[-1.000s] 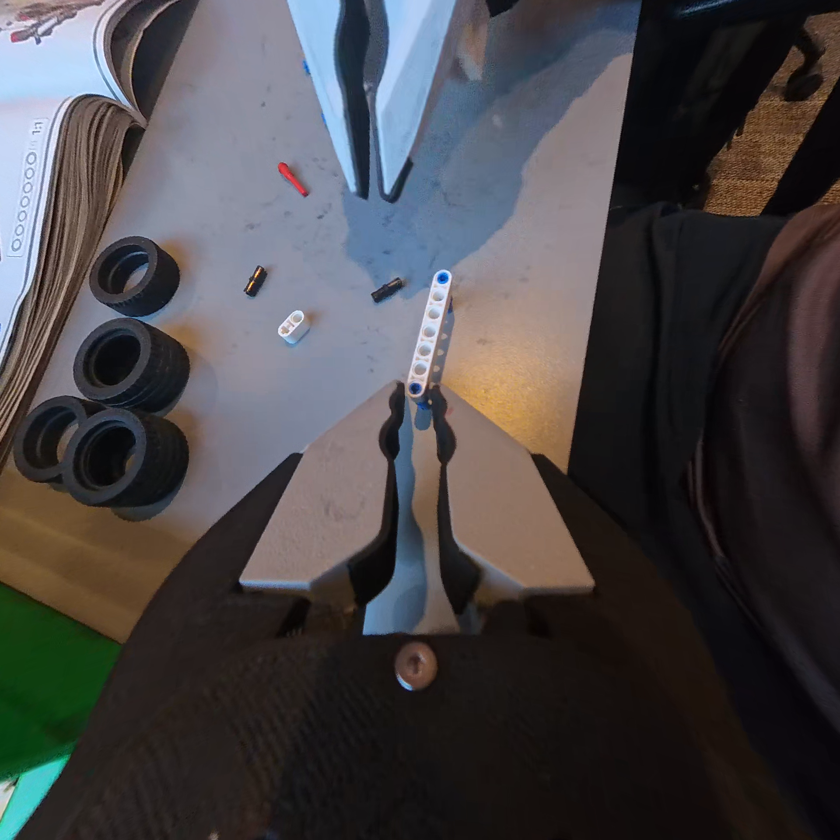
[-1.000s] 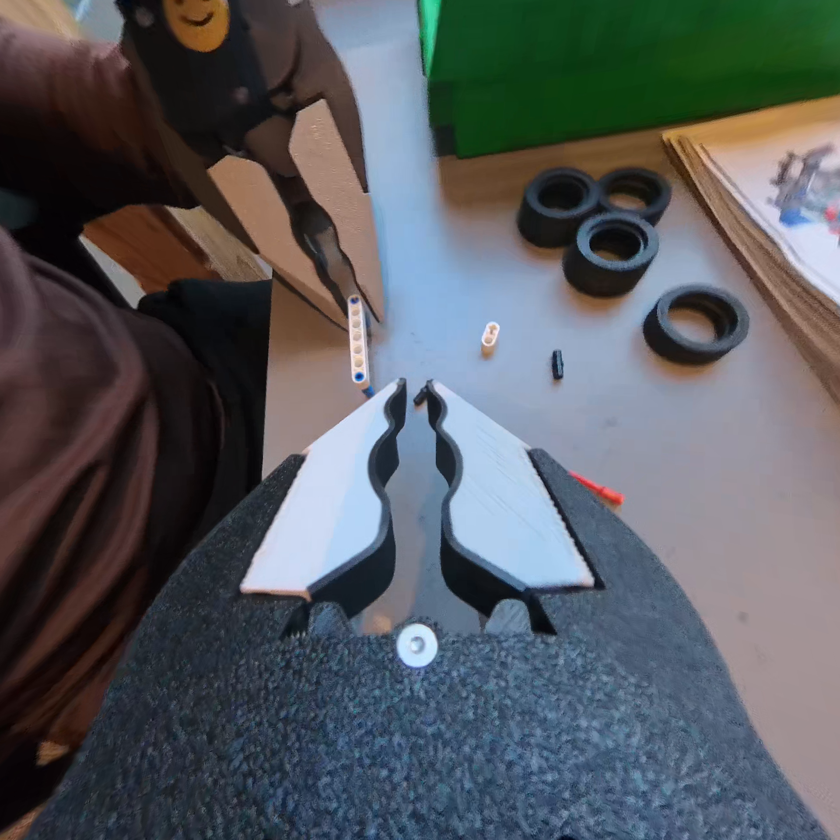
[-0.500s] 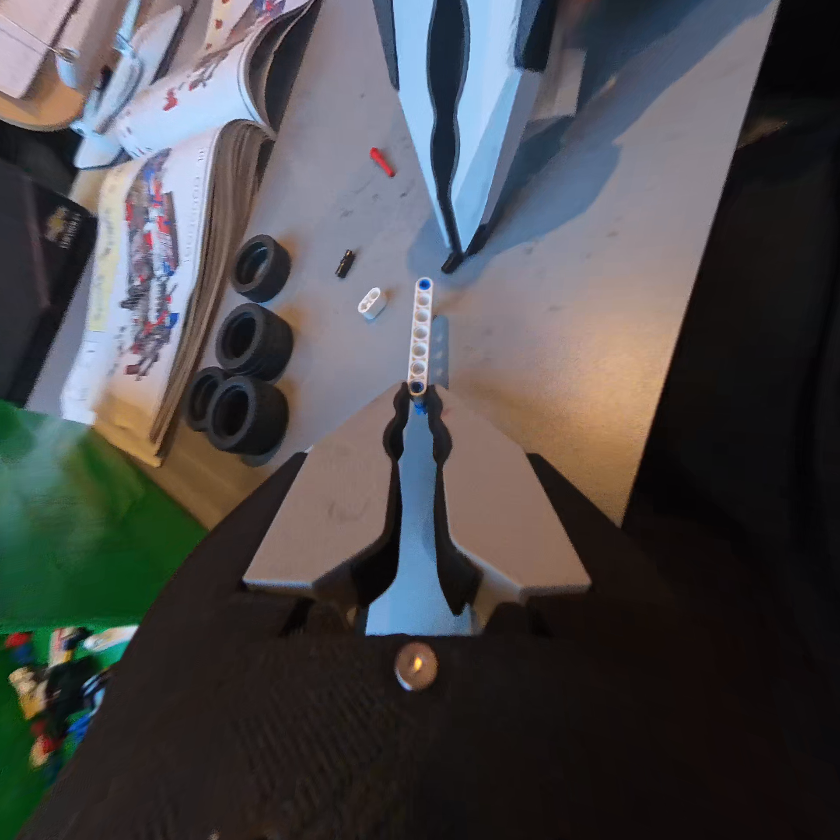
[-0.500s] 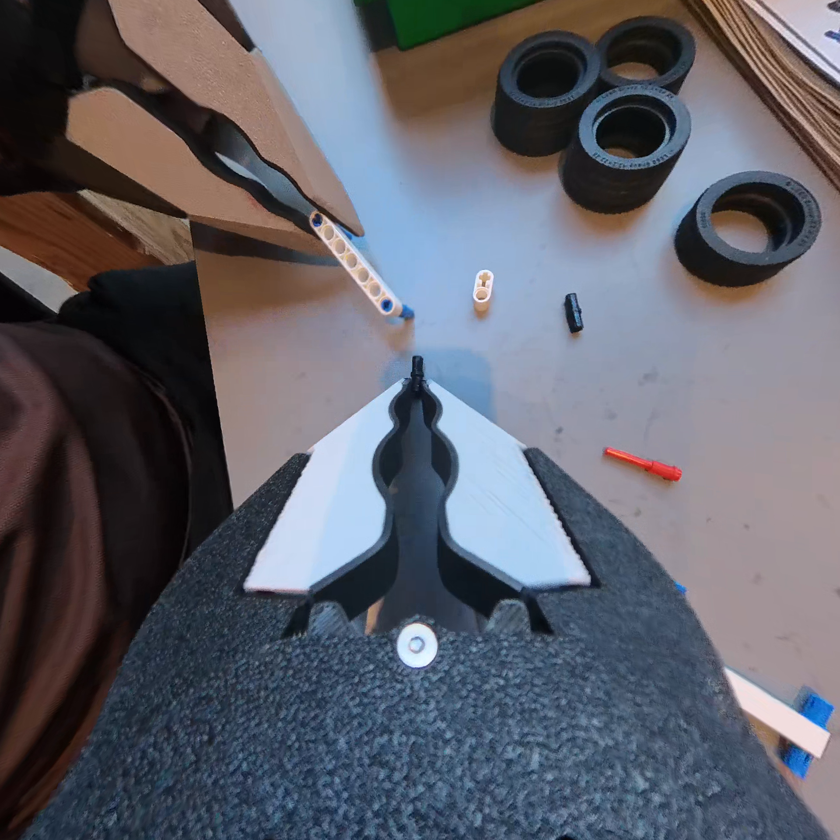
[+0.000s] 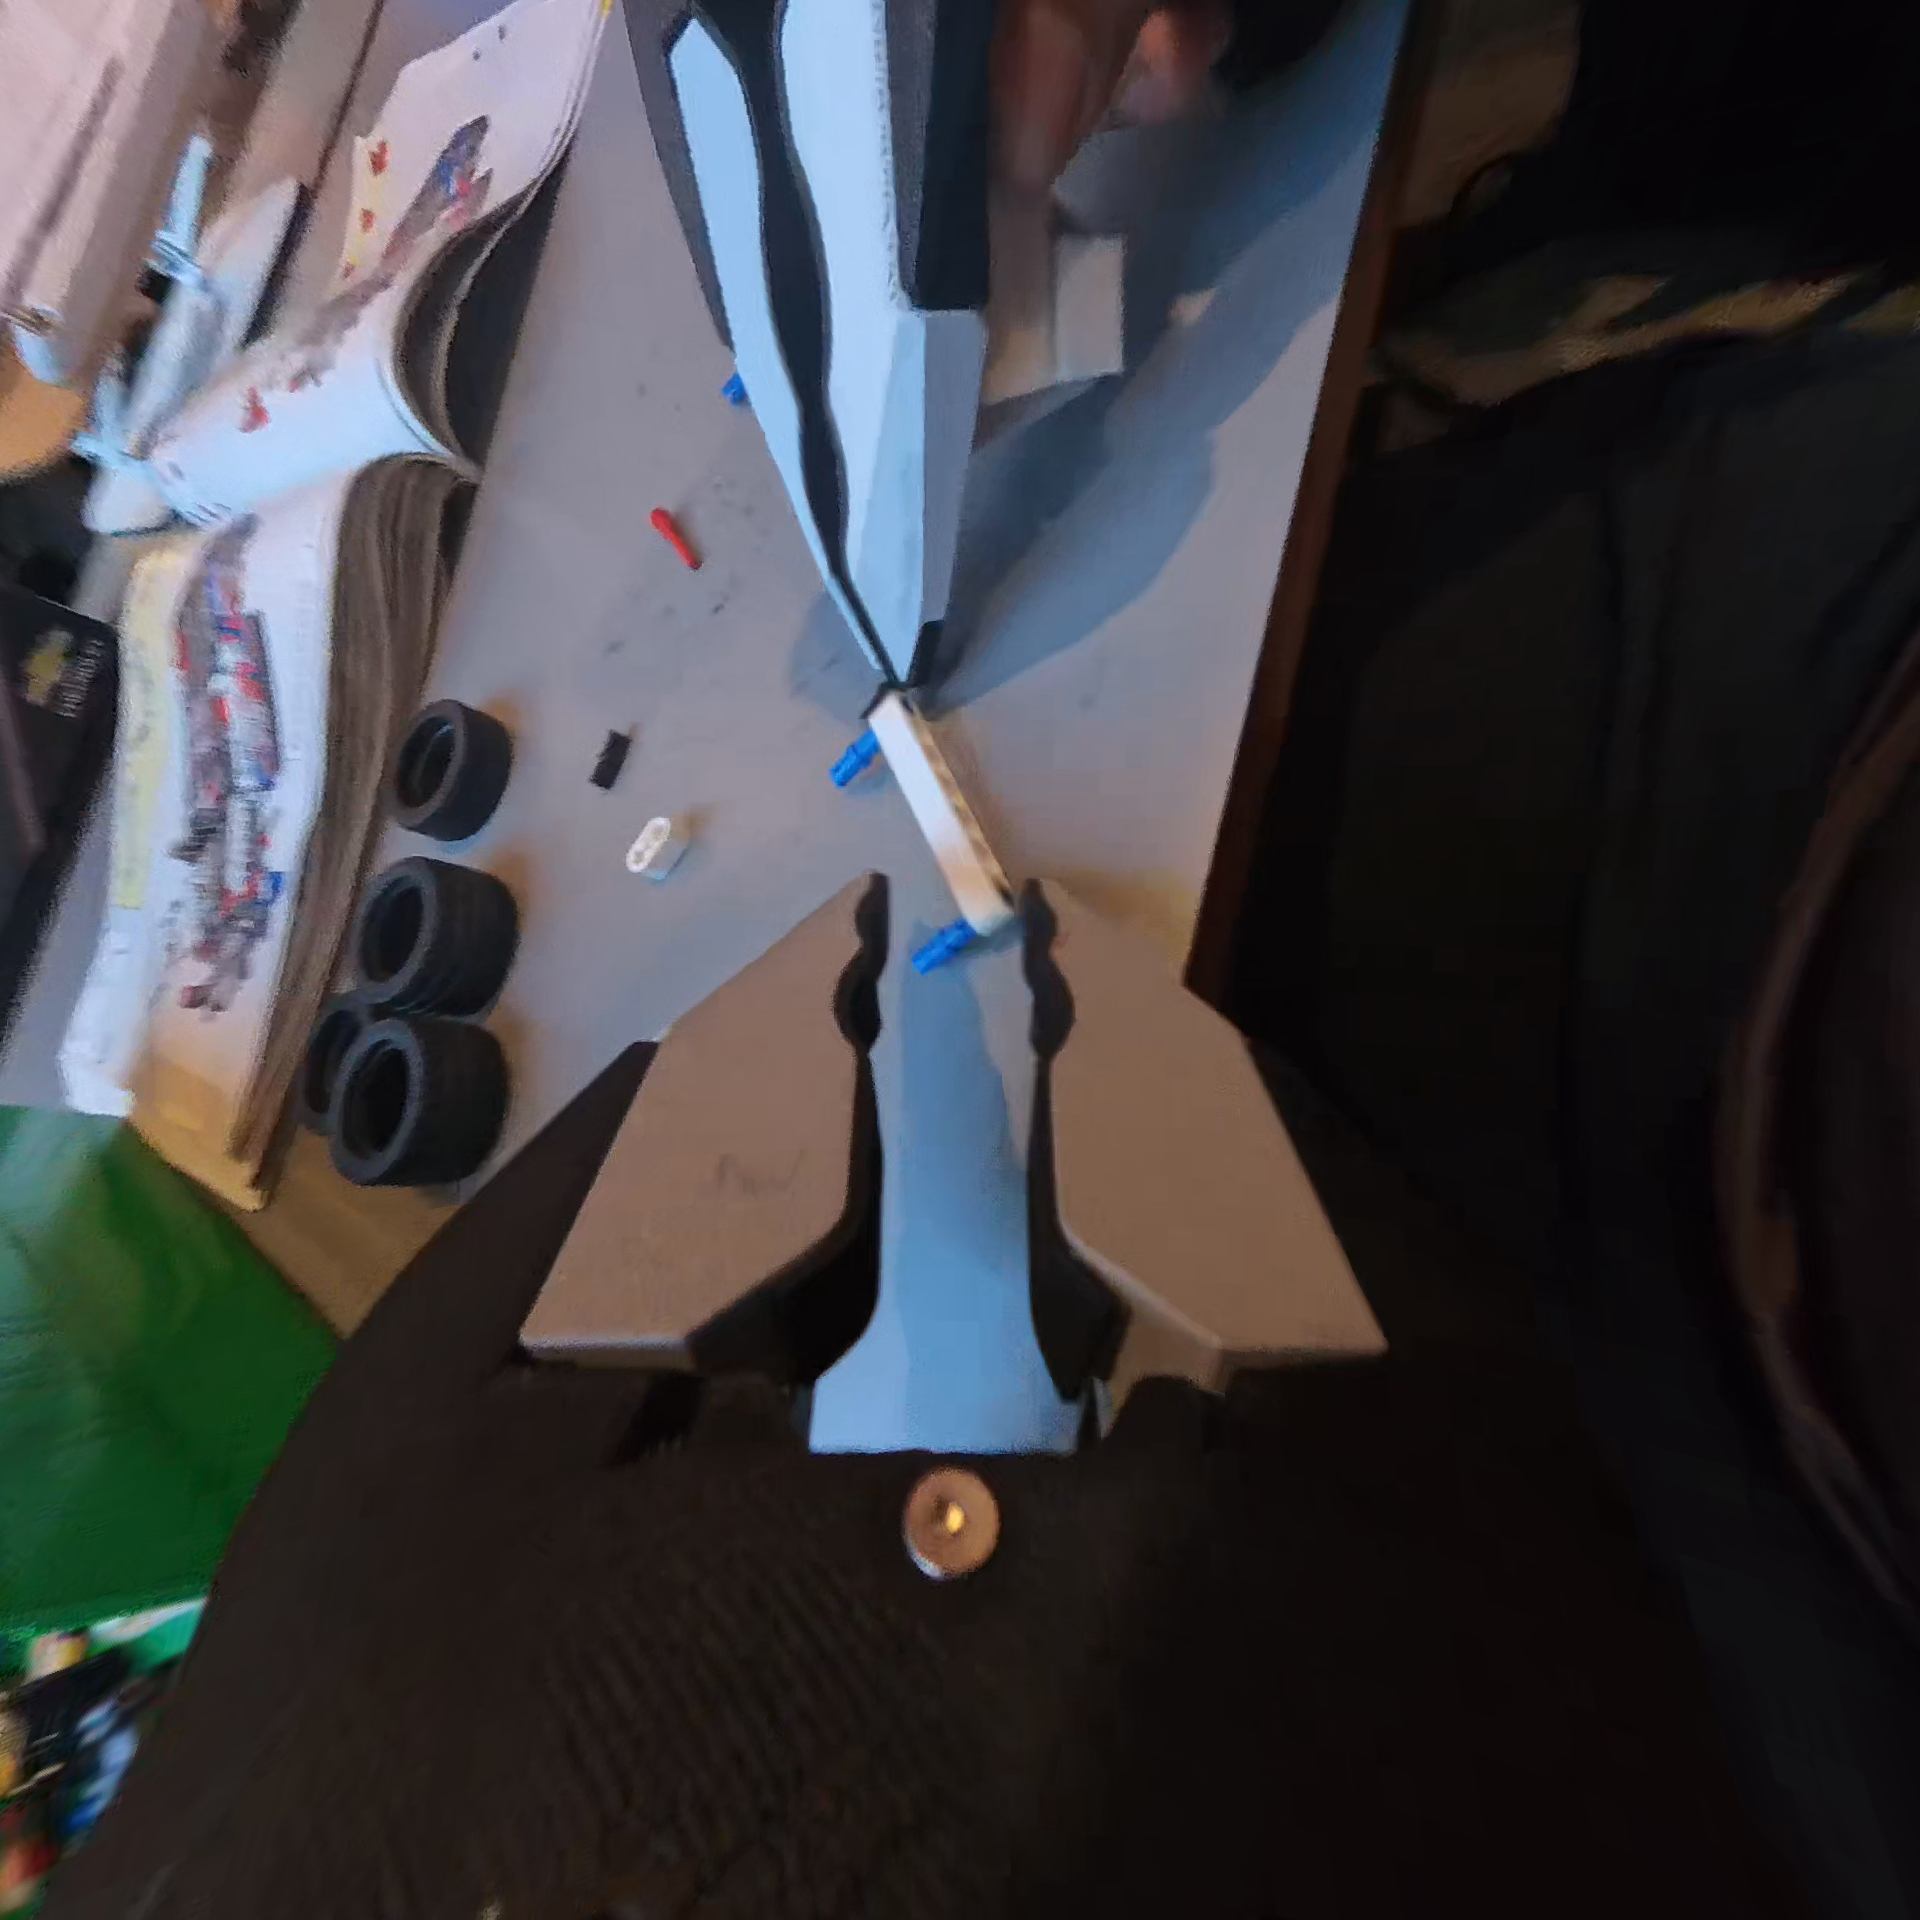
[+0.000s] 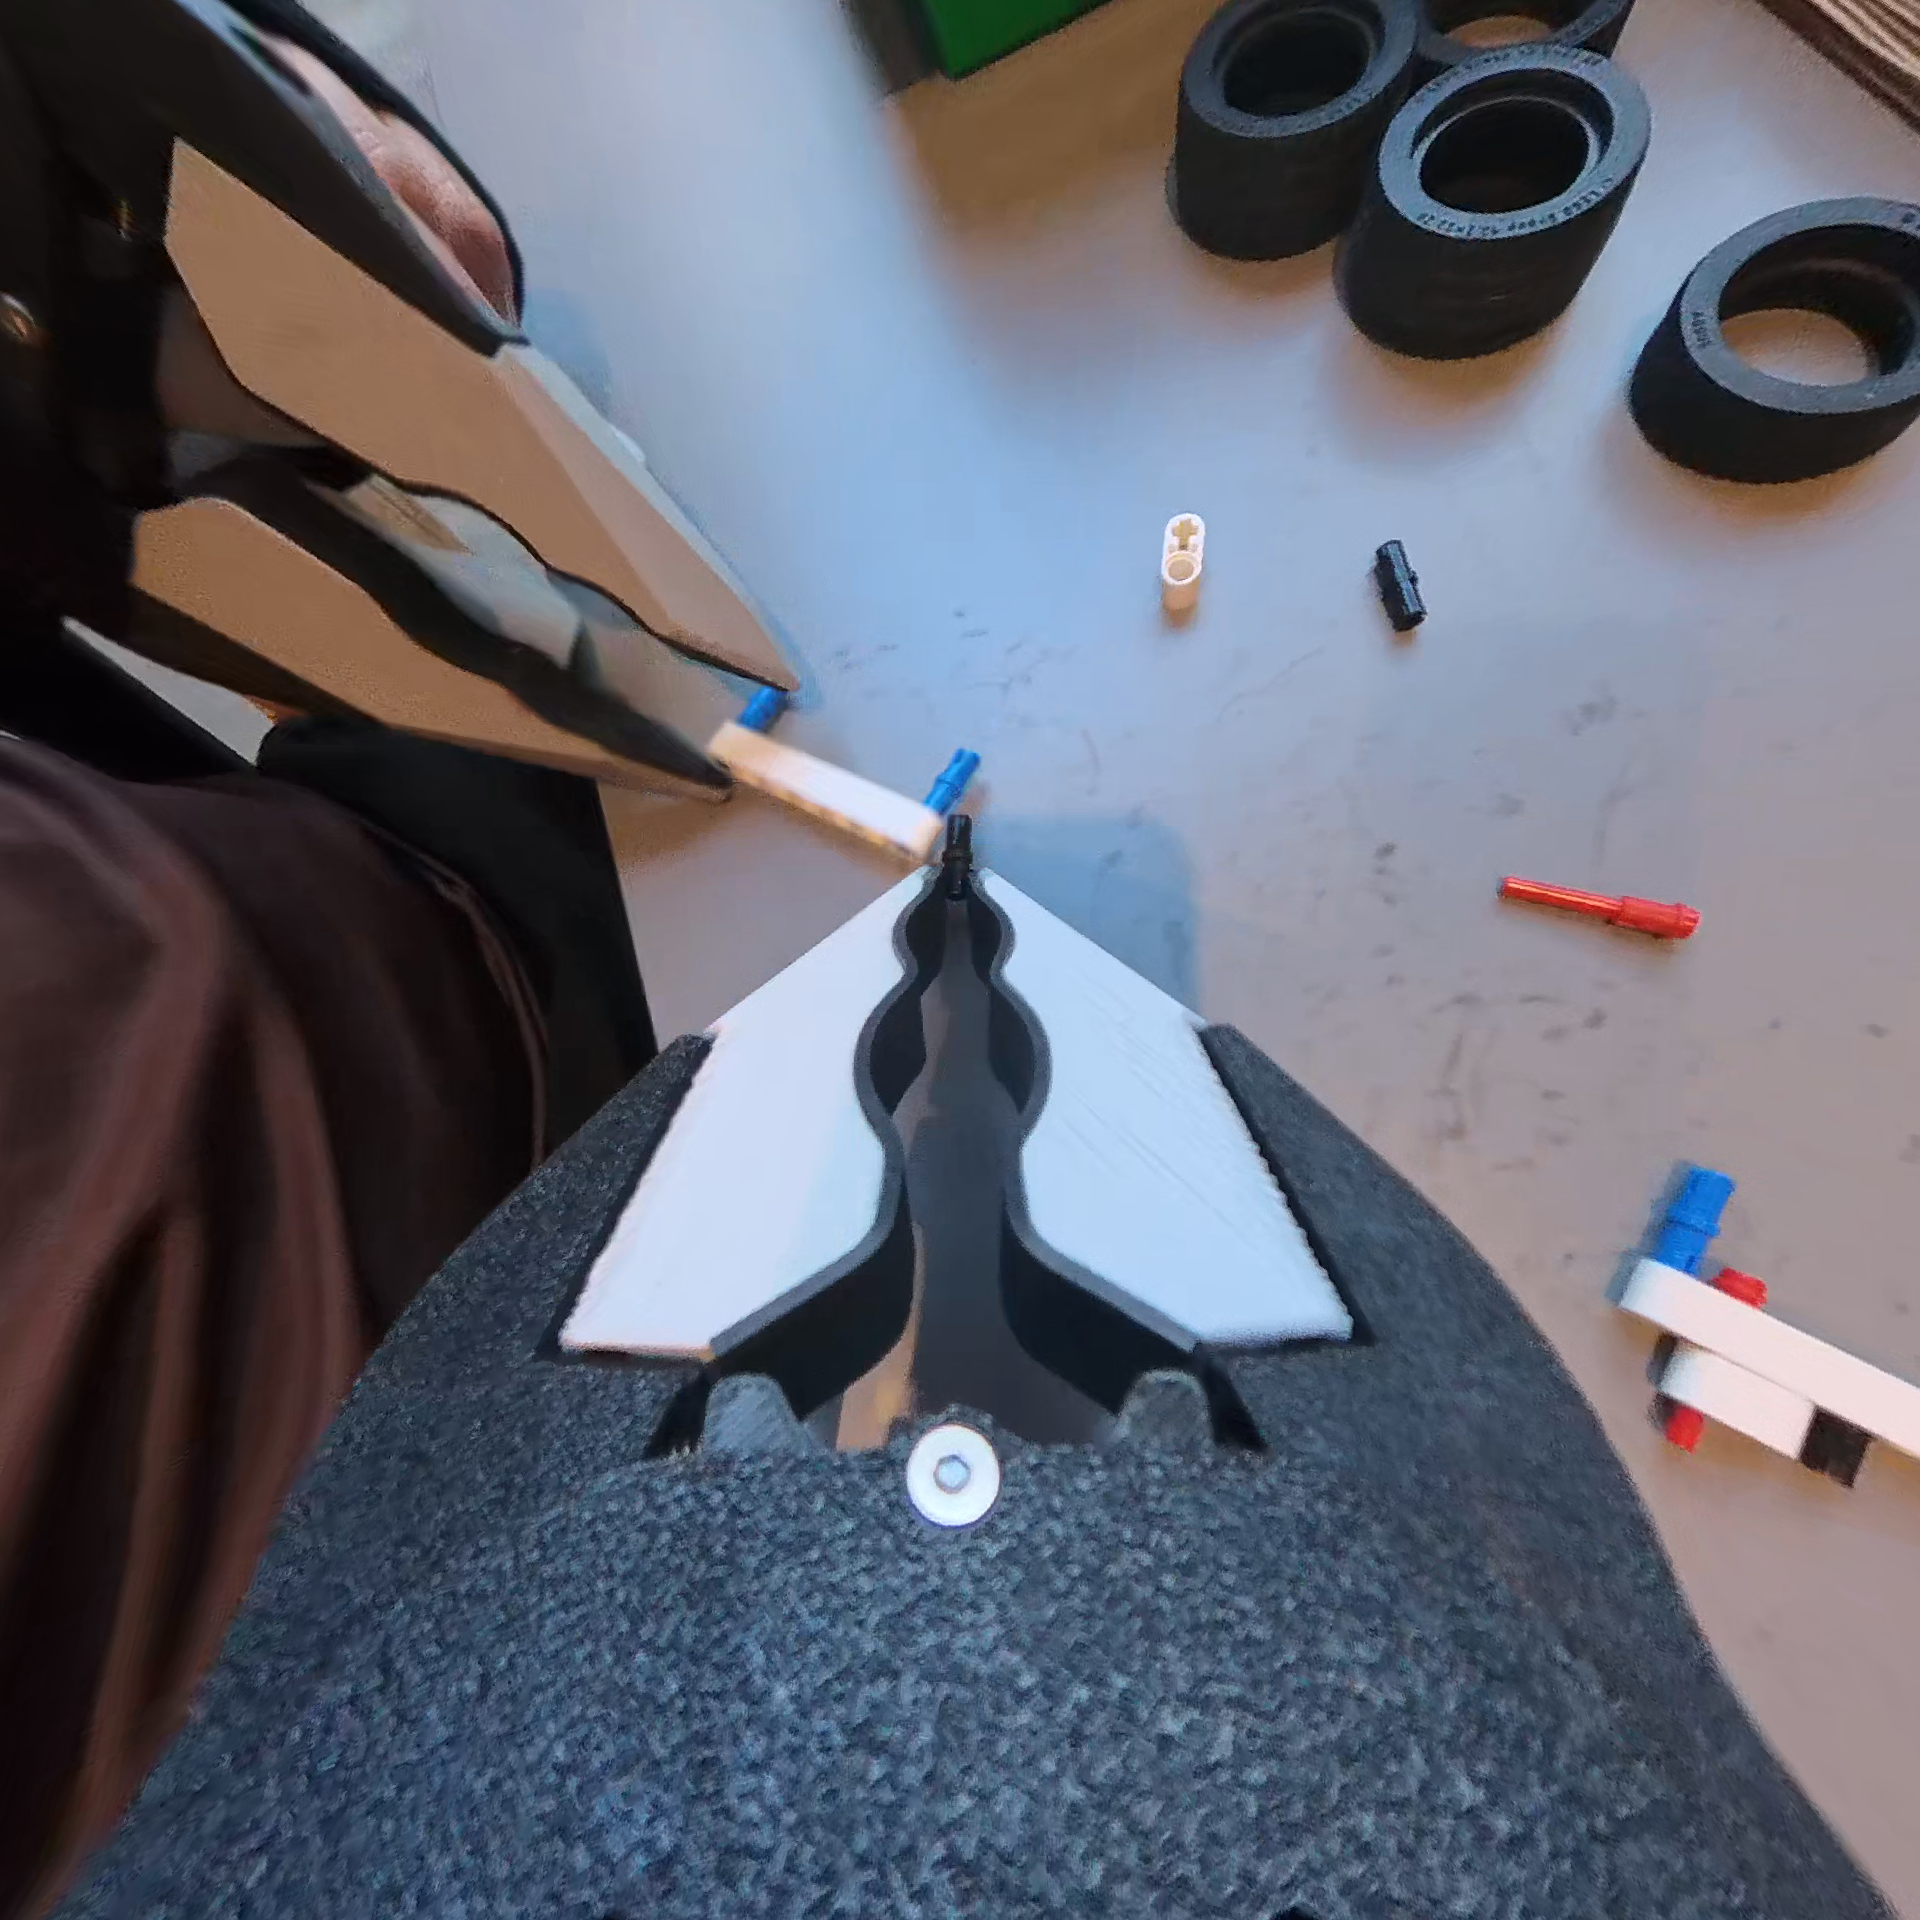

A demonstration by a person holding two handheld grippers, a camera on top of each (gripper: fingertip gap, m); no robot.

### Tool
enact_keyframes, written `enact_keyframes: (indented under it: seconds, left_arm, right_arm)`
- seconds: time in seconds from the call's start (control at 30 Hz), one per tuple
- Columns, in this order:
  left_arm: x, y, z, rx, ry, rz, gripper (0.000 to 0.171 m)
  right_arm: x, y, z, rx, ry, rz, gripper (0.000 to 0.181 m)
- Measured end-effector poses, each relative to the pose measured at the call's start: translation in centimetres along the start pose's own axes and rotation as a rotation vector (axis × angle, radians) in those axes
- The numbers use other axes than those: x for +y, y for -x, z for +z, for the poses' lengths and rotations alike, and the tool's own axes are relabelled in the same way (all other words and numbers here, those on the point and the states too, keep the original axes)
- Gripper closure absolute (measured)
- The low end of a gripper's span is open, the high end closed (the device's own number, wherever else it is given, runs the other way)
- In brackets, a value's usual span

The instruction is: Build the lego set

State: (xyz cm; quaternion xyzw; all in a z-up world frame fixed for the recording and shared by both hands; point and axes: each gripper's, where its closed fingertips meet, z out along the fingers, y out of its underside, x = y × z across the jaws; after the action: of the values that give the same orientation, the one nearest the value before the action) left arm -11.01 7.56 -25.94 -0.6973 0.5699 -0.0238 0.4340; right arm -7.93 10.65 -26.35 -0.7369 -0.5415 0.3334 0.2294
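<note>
the right gripper (image 6: 954,883) pinches a small black plastic pin (image 6: 954,844) at its tips, touching the far end of the long white holed beam (image 6: 831,795) on the grey table (image 6: 1143,312). the left gripper (image 5: 951,914) looks spread wide around the beam's near end, not clamping. next, i'd guess, line the pin up with a hole and press.

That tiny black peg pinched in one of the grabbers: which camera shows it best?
The right wrist view: the black peg sticks out sharply from the right gripper, beside the white beam. In the left wrist view the picture is blurred, and the peg is only a dark speck at that gripper's tips.
</note>
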Motion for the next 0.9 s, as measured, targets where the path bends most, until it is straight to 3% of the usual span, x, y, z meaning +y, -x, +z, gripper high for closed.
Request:
enact_keyframes:
  seconds: [0.17, 0.43, 0.6, 0.77, 0.9]
  left_arm:
    - [-0.5, -1.1, -0.5, 0.159, 0.005, -0.184, 0.134]
    - [-0.6, -1.7, 0.2, 0.267, 0.048, -0.261, 0.138]
    - [-1.0, -1.7, 0.7, 0.277, 0.056, -0.295, 0.139]
    - [-0.7, -1.3, 1.0, 0.277, 0.091, -0.377, 0.155]
    - [-1.2, -1.6, 1.1, 0.289, 0.119, -0.471, 0.149]
  right_arm:
    - [0.8, -0.1, -1.2, 0.039, 0.024, -0.016, 0.178]
    - [1.4, 2.1, -1.8, -0.030, 0.029, 0.004, 0.178]
    - [1.3, 2.4, -1.4, -0.034, 0.033, -0.013, 0.178]
    - [1.3, 2.7, -0.9, -0.026, 0.037, -0.026, 0.178]
    - [1.1, 3.0, -0.4, -0.022, 0.047, -0.047, 0.178]
